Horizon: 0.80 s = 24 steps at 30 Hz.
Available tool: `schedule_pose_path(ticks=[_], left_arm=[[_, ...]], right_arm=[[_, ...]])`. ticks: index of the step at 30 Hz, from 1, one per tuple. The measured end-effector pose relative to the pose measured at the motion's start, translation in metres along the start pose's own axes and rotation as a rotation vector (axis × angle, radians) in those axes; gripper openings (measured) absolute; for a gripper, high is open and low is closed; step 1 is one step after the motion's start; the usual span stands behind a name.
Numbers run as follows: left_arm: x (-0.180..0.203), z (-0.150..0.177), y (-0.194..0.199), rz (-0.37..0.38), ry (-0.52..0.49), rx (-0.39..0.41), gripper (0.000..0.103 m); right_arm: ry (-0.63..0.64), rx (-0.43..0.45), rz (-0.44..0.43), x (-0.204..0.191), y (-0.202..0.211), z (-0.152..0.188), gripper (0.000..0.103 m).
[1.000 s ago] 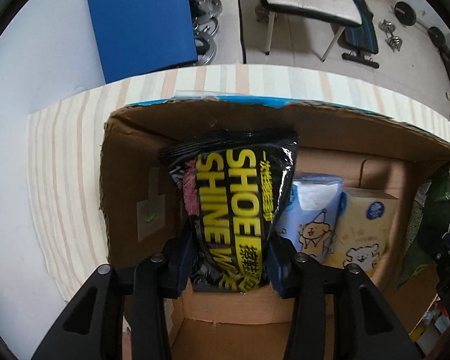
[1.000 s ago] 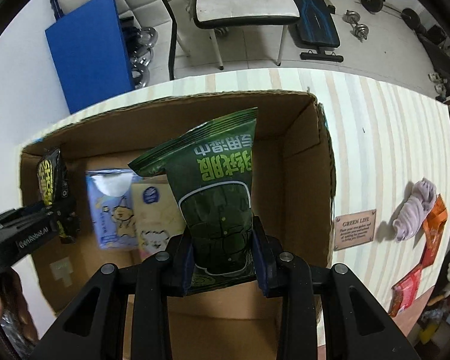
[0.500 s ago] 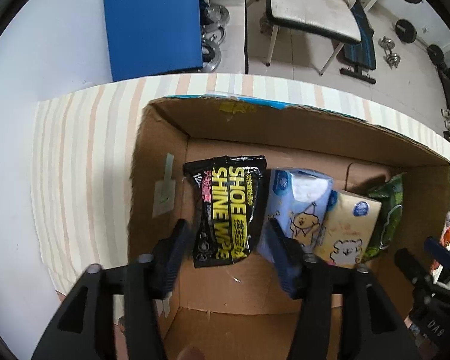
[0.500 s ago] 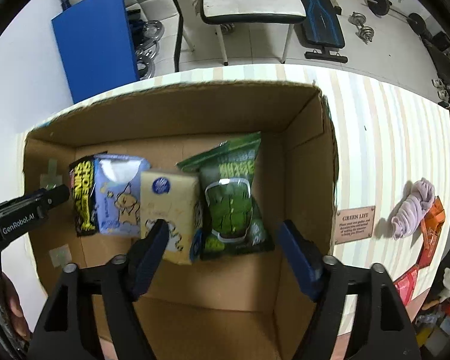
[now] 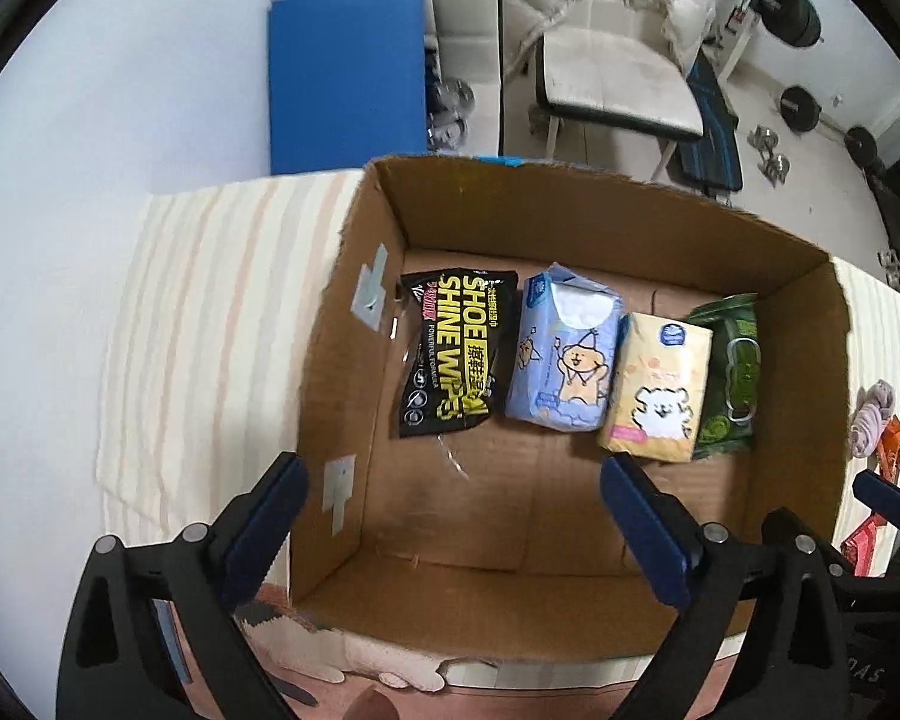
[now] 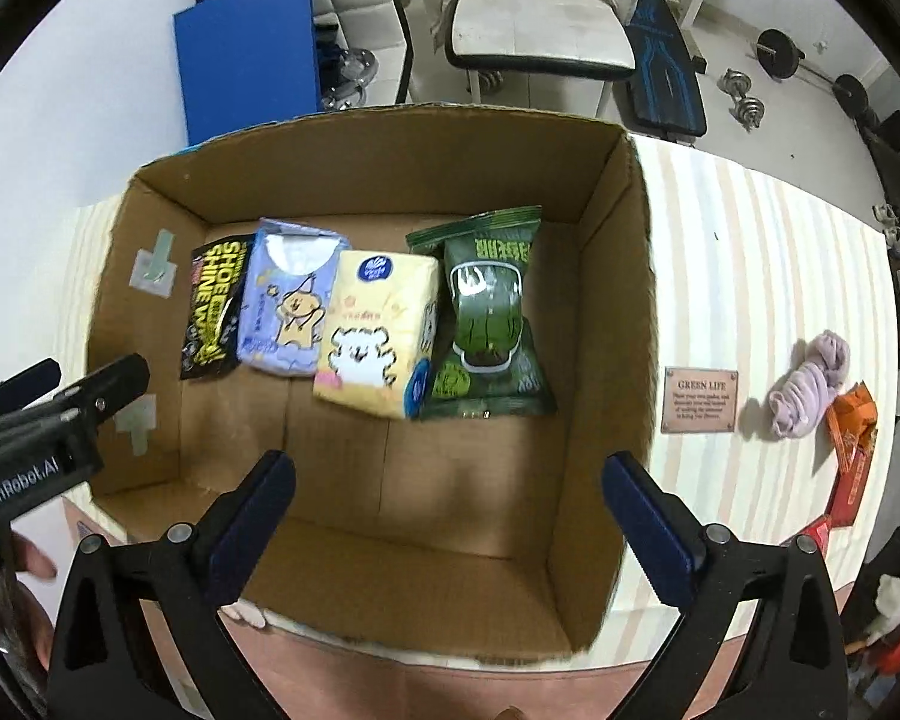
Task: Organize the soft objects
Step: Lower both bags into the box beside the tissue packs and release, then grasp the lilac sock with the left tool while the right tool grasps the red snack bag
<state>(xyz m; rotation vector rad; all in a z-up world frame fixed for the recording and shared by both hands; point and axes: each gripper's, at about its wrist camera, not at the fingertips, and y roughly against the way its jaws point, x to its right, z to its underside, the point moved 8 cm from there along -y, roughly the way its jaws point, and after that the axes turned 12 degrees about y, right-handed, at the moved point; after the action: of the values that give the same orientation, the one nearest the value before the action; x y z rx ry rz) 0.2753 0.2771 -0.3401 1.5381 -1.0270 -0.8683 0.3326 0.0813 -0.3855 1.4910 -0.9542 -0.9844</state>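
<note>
Lying in a row on the floor of an open cardboard box (image 5: pixel 570 222) are four soft packs, seen from above by both wrist cameras. From the left wall onward, the row is made up of a black shoe-wipes pack (image 5: pixel 457 351), a blue tissue pack (image 5: pixel 564 354), a yellow tissue pack (image 5: pixel 657 387) and a green pack (image 5: pixel 727 372). Neighbouring packs are set touching or just beside each other, and in the right wrist view the green pack (image 6: pixel 487 318) is partly overlapped by the yellow pack (image 6: pixel 375 324). The near half of the box floor is left bare.

The left gripper (image 5: pixel 450 534) is held above the box with its jaws spread wide; nothing is between them, and they have just been opening, with the black pack lying free below. The right gripper (image 6: pixel 450 528) is likewise held over the box, its jaws wide apart and just opened, with nothing gripped. The left gripper is also seen at the left edge of the right wrist view (image 6: pixel 60 402).

The box is set on a striped worktop (image 6: pixel 750 276). To the right of the box, on the worktop, a small brown sign (image 6: pixel 699 399), a lilac cloth bundle (image 6: pixel 810 384) and an orange packet (image 6: pixel 852 426) are seen, well apart from the box.
</note>
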Motion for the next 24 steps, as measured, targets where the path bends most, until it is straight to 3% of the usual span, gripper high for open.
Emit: schedule_pose_path(ticks=[6,14,20,24], left_arm=[[0.000,0.030,0.042,-0.001,0.005,0.090,0.100],[0.022,0.056,0.098,0.016,-0.028,0.161,0.100],[0.101,0.065,0.141,0.001,-0.209,0.260,0.100],[0.177,0.073,0.139,0.021,-0.363,0.246,0.100]], right_arm=[[-0.016,0.083,0.004,0.001,0.030,0.023,0.103],[-0.042,0.177,-0.073,0.005,0.082,0.054,0.103],[-0.128,0.232,-0.086,0.065,0.121,0.090,0.103],[-0.222,0.200,-0.033,0.138,0.123,0.127,0.103]])
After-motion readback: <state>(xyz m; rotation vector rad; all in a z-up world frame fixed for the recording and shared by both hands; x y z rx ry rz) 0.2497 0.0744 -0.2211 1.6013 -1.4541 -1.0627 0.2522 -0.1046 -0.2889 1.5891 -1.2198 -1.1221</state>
